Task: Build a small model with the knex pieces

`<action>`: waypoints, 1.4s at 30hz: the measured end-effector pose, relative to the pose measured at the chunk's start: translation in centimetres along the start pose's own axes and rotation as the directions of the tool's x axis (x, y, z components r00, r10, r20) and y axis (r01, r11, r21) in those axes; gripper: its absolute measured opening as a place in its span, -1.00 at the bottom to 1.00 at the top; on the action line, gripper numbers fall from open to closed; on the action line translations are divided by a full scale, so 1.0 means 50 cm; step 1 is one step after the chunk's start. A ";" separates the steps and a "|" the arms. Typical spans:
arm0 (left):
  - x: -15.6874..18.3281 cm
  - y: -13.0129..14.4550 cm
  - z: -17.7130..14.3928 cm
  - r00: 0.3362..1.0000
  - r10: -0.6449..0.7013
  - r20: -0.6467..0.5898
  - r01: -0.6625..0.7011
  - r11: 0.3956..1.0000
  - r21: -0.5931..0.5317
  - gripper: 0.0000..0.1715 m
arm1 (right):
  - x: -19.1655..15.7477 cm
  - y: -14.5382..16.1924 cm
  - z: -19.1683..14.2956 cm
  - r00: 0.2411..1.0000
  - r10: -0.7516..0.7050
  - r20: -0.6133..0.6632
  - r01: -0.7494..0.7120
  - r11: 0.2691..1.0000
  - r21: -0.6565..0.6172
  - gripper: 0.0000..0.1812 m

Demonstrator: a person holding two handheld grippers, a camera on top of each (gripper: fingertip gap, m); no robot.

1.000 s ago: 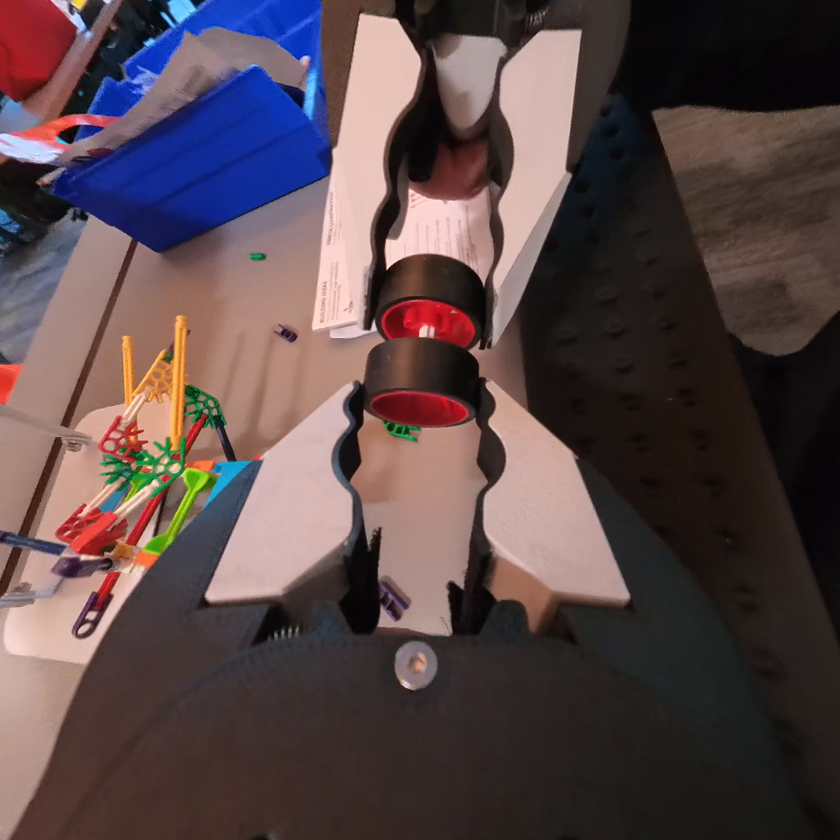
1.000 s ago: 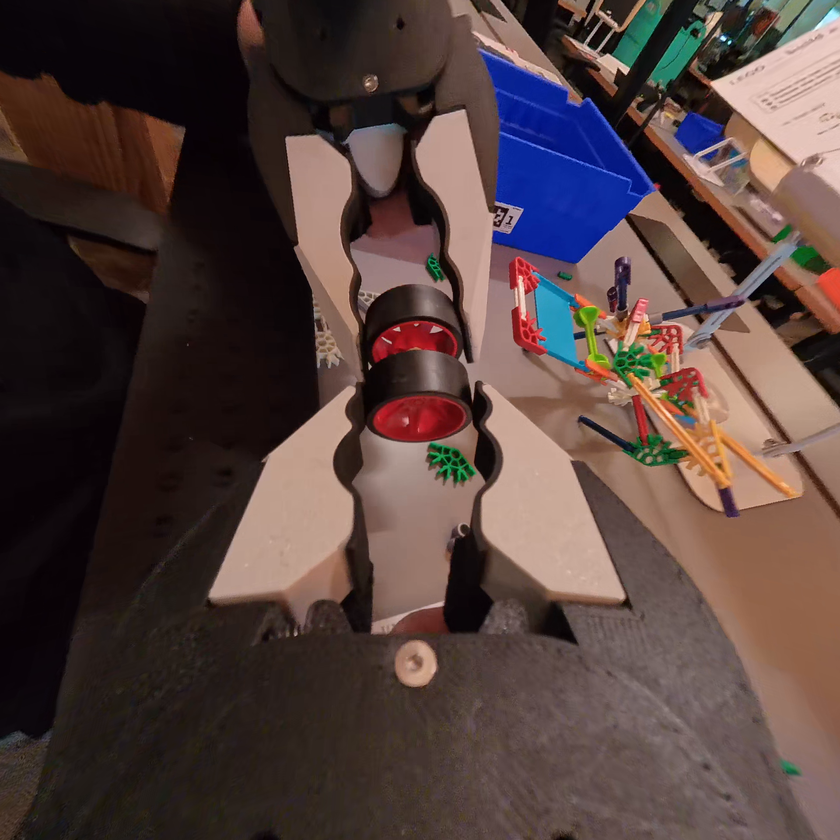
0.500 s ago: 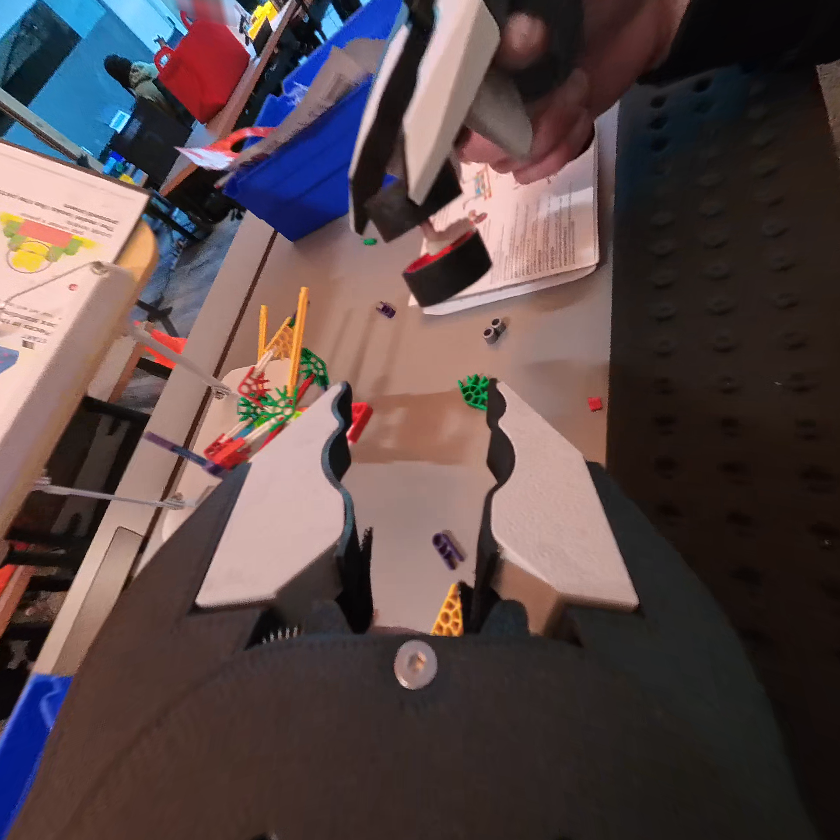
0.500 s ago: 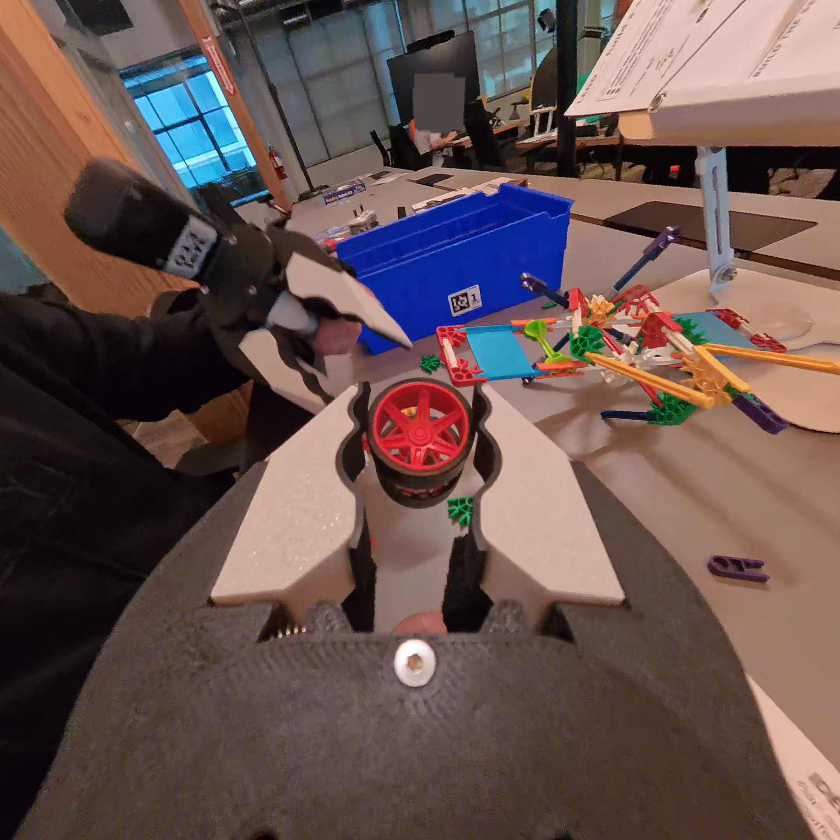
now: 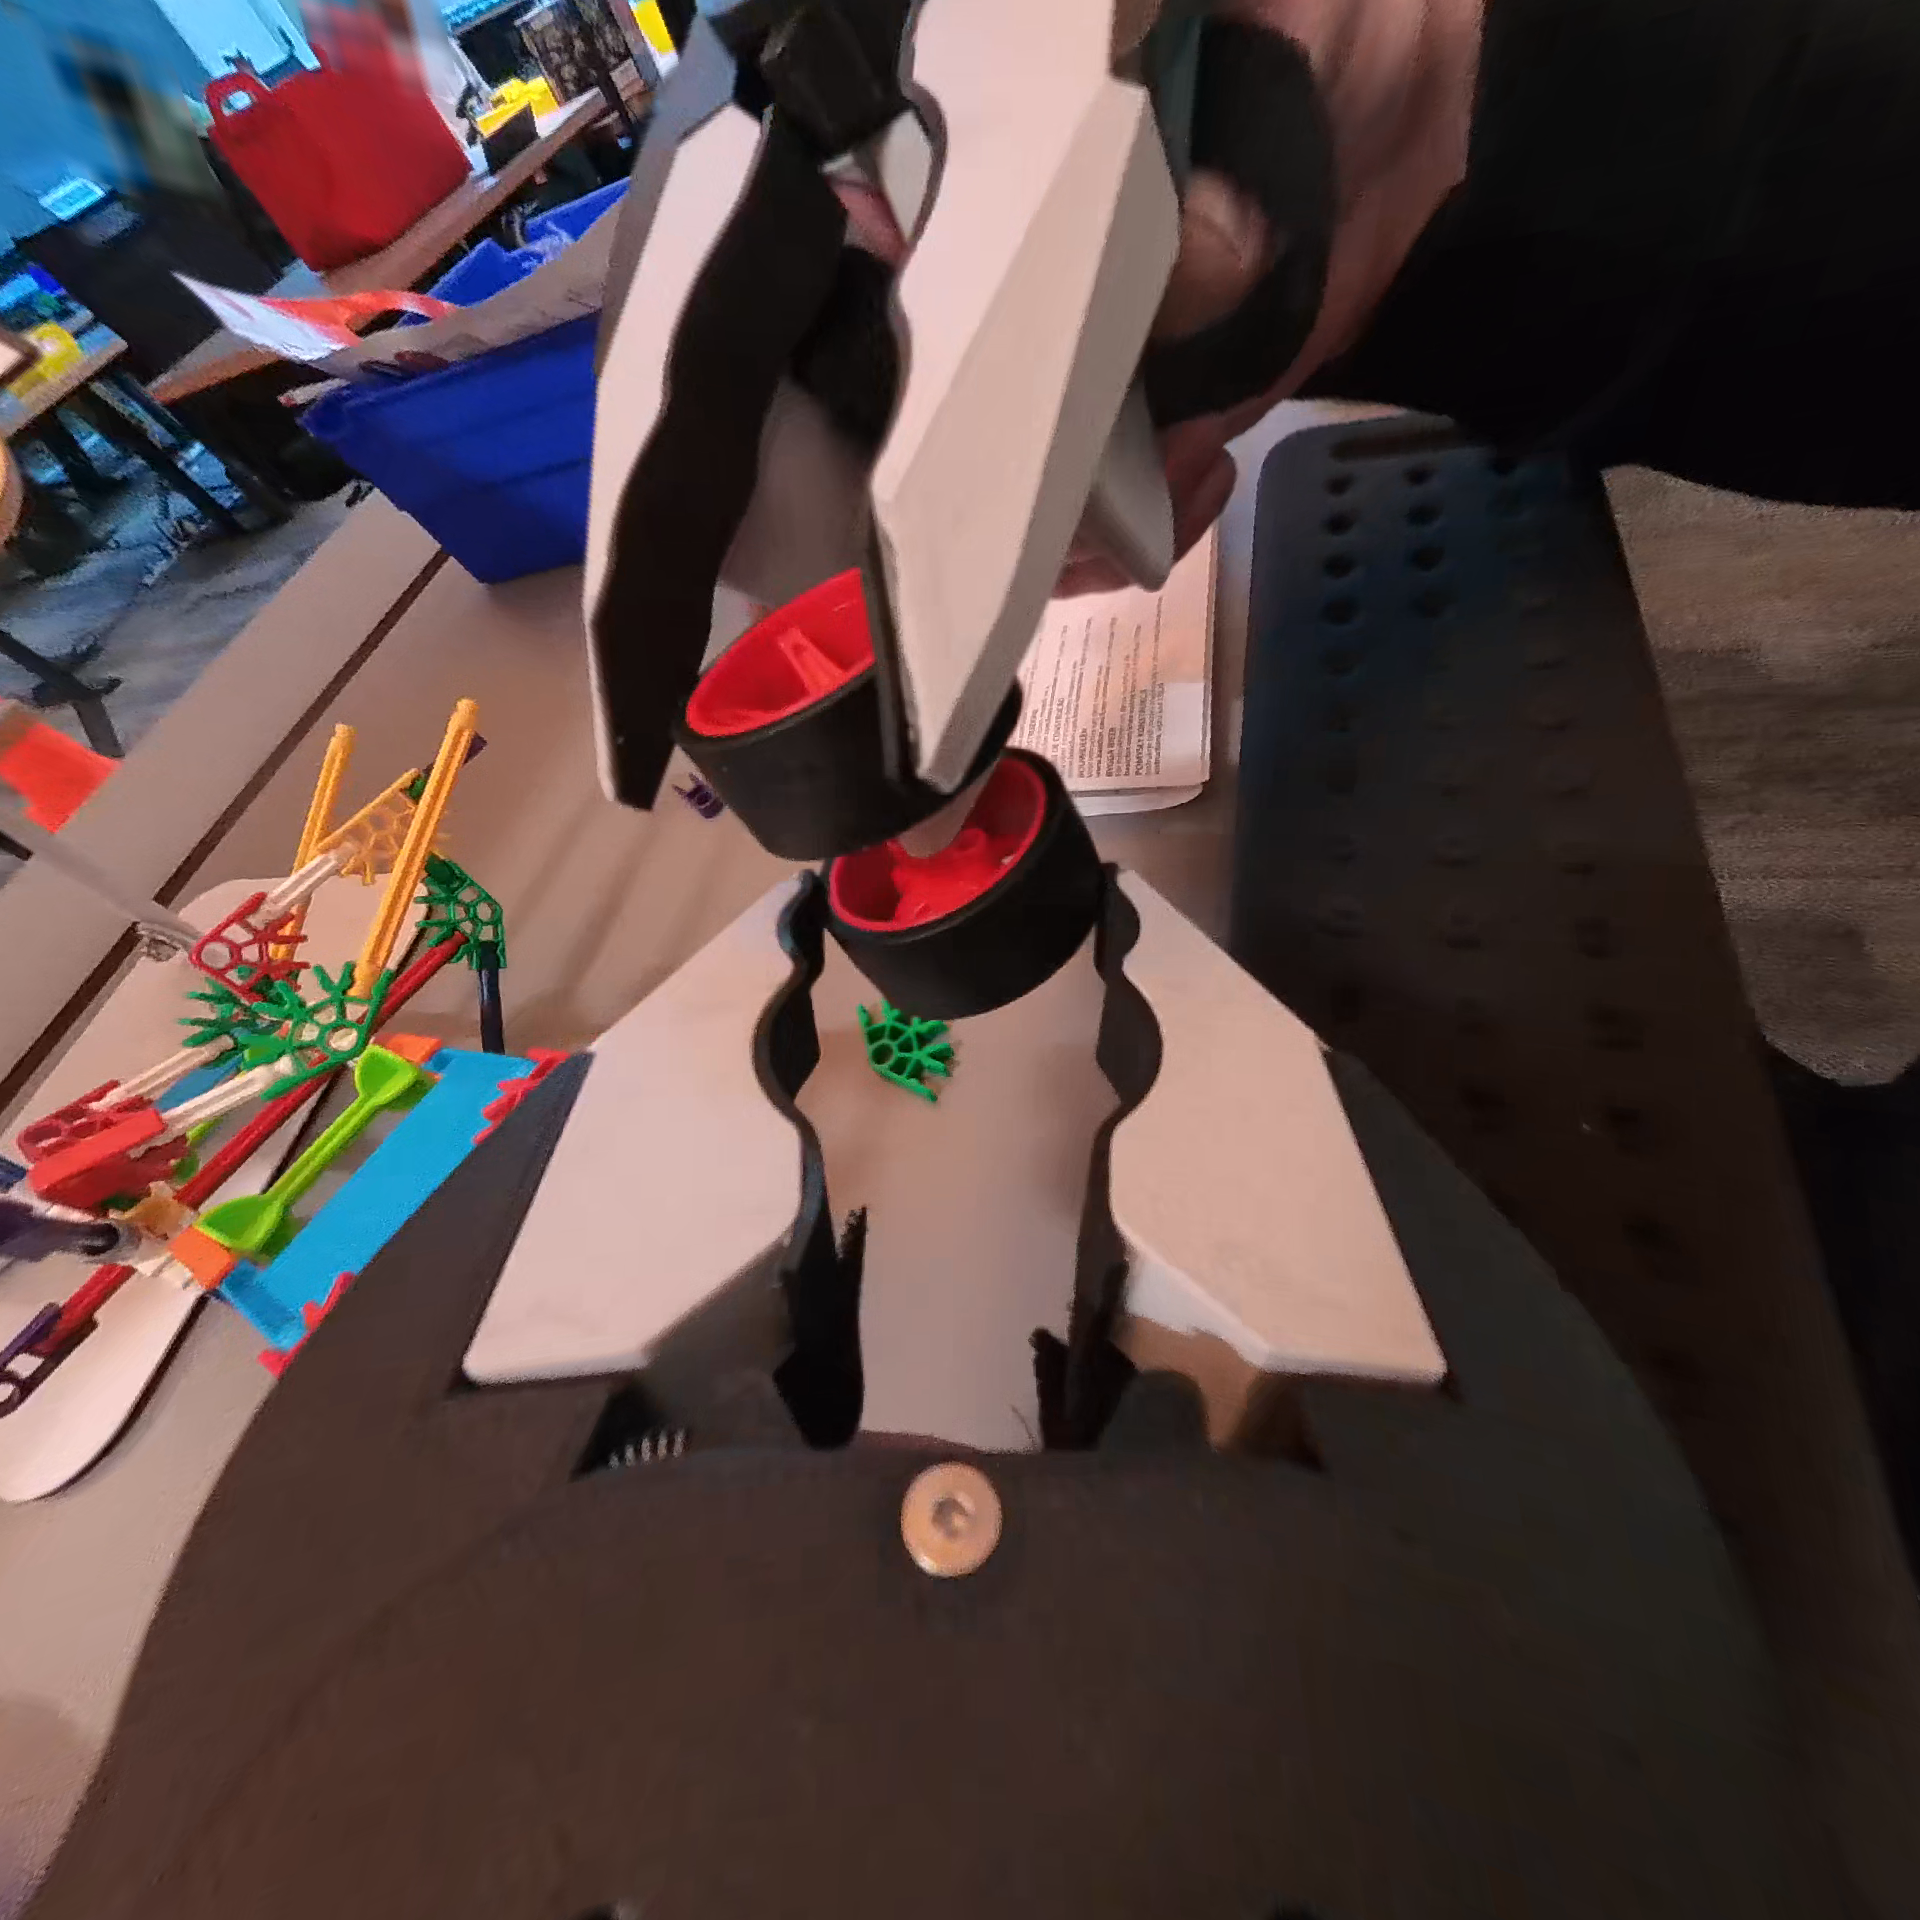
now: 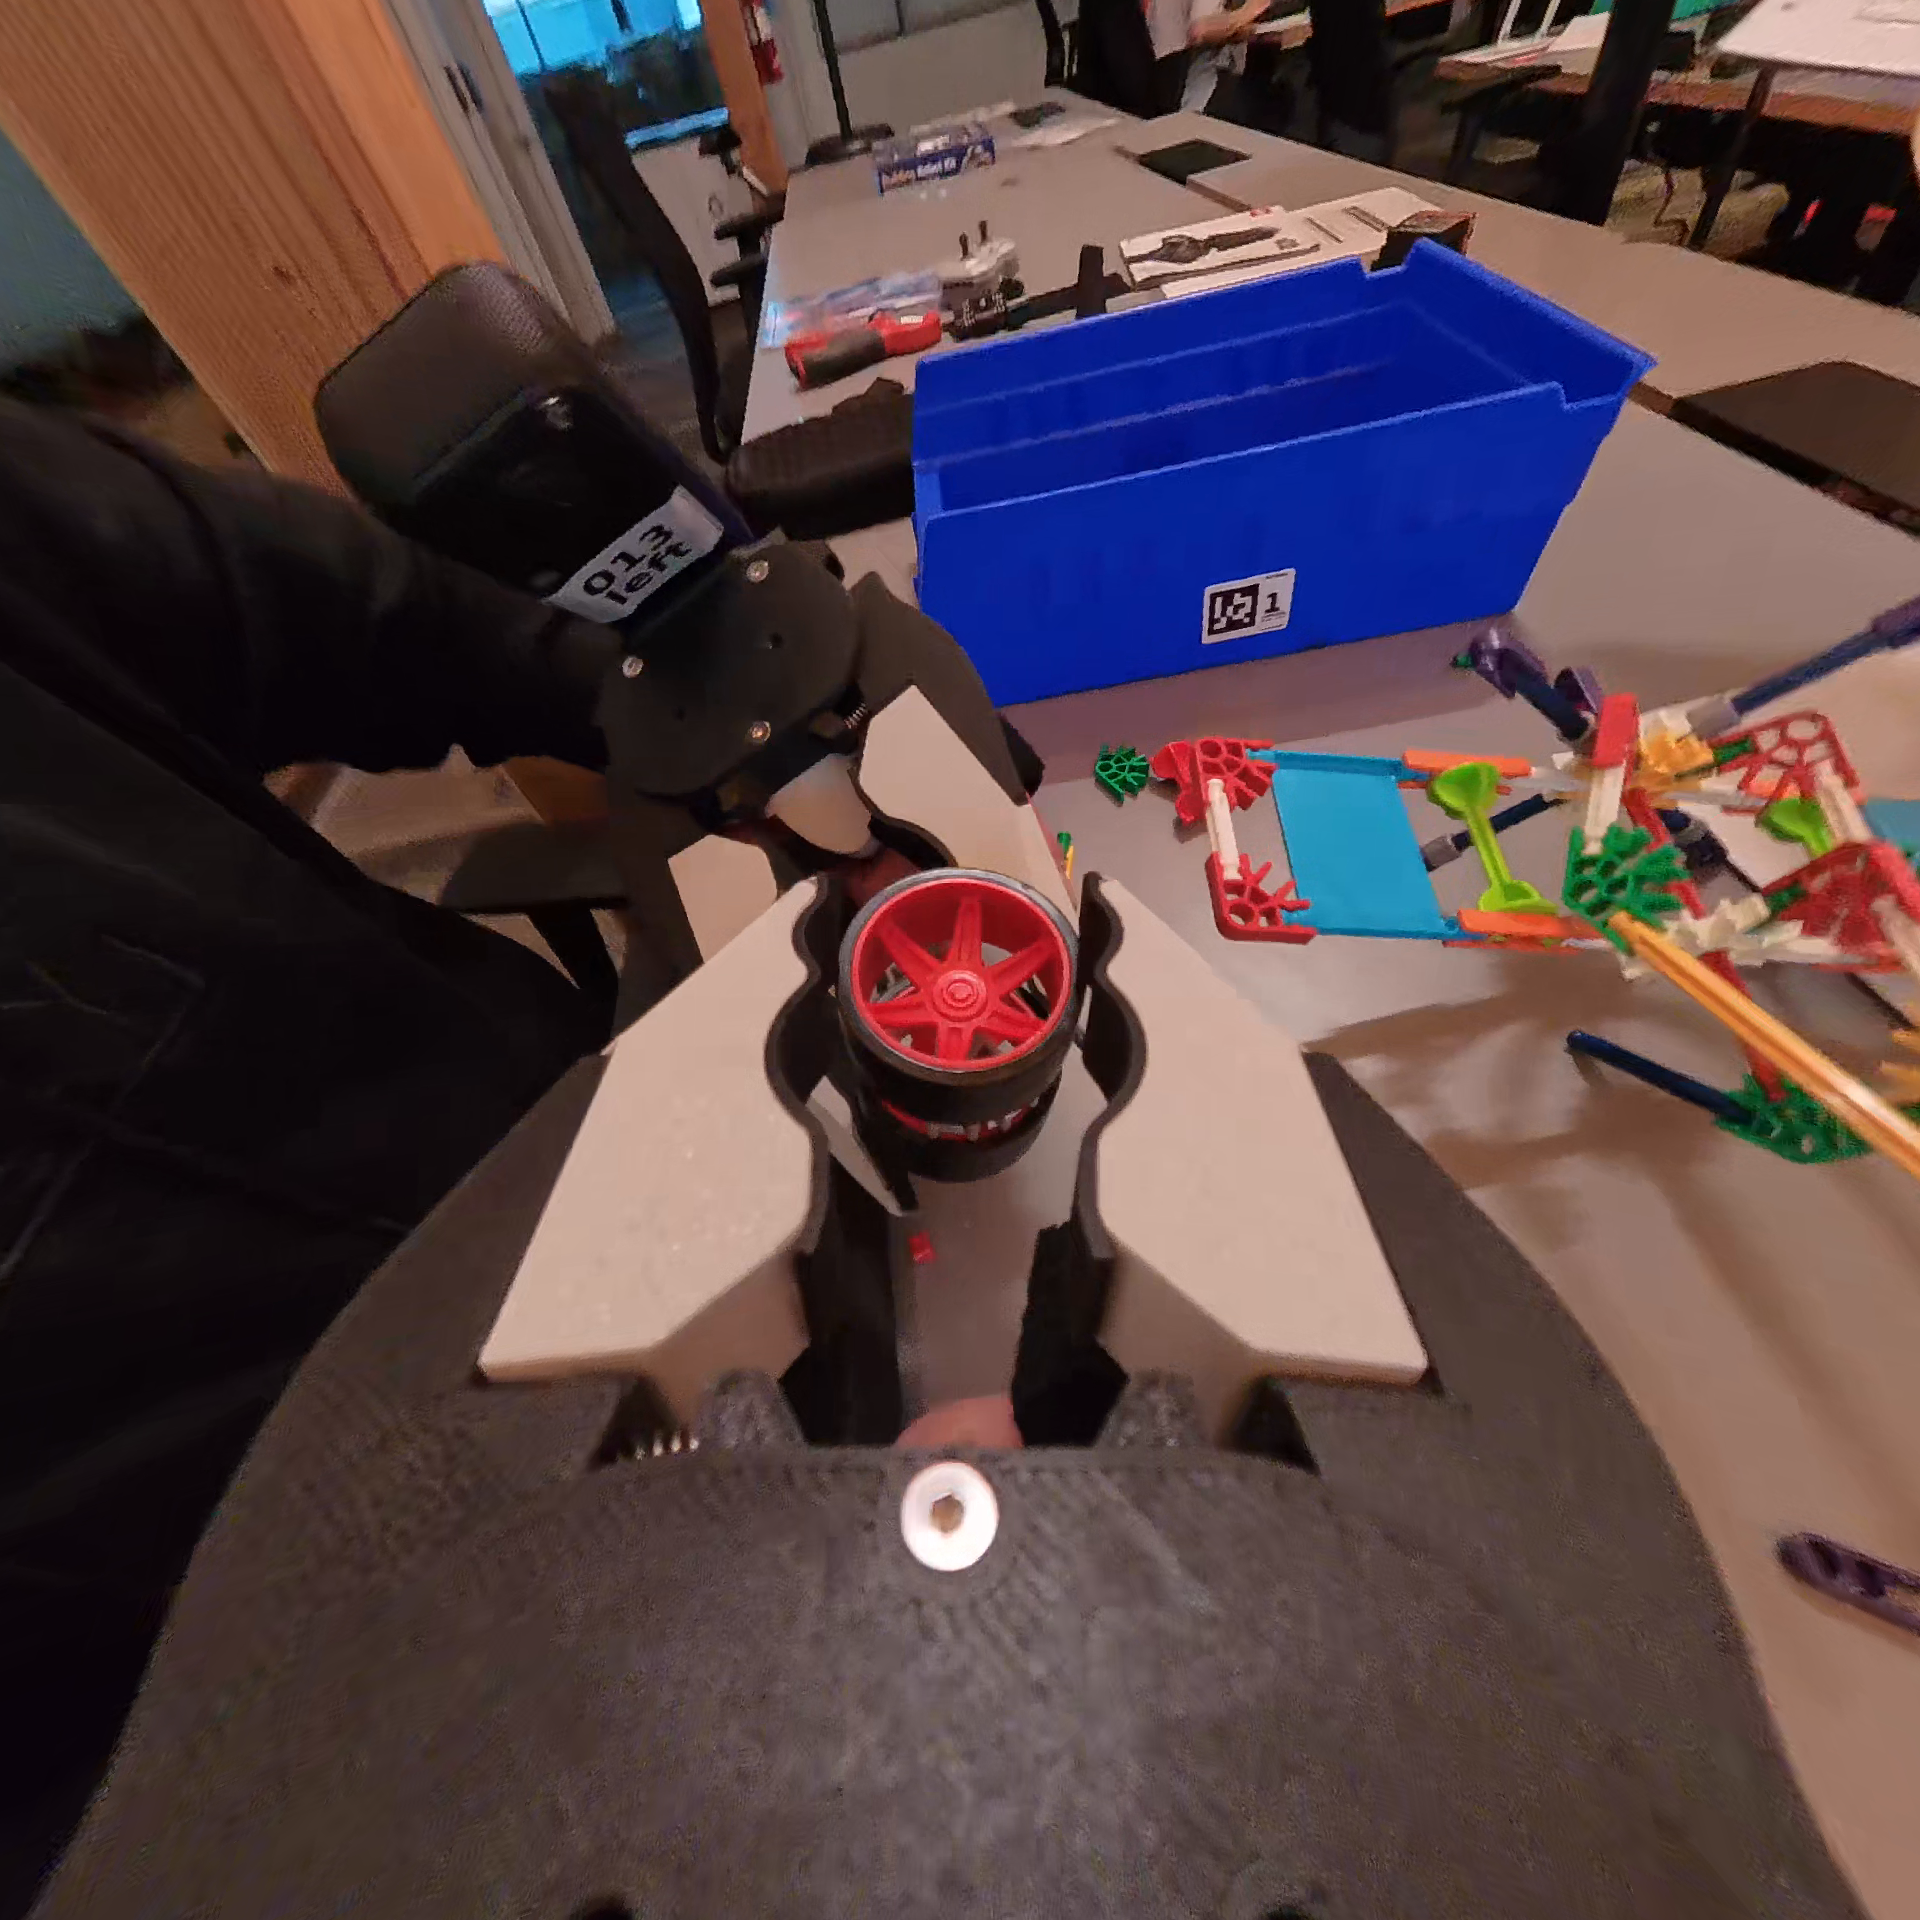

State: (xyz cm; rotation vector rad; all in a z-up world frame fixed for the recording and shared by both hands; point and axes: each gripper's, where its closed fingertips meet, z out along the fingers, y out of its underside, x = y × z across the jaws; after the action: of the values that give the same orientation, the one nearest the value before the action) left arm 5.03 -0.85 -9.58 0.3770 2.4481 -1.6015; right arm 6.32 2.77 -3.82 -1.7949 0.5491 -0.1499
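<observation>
Two toy wheels with black tyres and red hubs are joined face to face. My left gripper [image 5: 961,904] is shut on the lower wheel [image 5: 966,925], held tilted between its fingertips. My right gripper [image 5: 779,774] comes down from above, shut on the upper wheel [image 5: 821,748]. In the right wrist view my right gripper [image 6: 951,914] grips the near wheel [image 6: 956,997] with its spoked red face toward the camera. The second wheel [image 6: 956,1132] sits just behind it. The left gripper's fingers [image 6: 940,769] reach in from the left, held by a black-sleeved arm.
A green connector [image 5: 904,1044] lies on the grey table under the wheels. A rod-and-connector model [image 5: 312,997] on a white base stands to the left, also in the right wrist view [image 6: 1558,862]. A blue bin [image 6: 1247,520], a leaflet [image 5: 1132,707] and a black perforated chair [image 5: 1455,831] are nearby. About 6 cm separates my left fingertips from my right. The left tips stand about 8 cm off the green connector [image 5: 904,1044].
Half a second ago my left gripper was open and empty, away from the wheels in my right gripper. Now it is back and closed on the lower wheel.
</observation>
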 end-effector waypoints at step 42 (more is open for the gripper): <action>-0.034 0.122 -0.053 0.991 -0.030 0.128 0.056 0.977 -0.203 -0.42 | 0.109 0.131 -0.035 0.870 -0.441 -0.219 0.308 0.834 -0.457 -0.55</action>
State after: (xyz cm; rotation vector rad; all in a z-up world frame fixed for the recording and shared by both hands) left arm 8.51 3.71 -13.32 0.1866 2.5103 -1.3245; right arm 8.60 -2.43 -10.44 -2.3031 0.4603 -0.6534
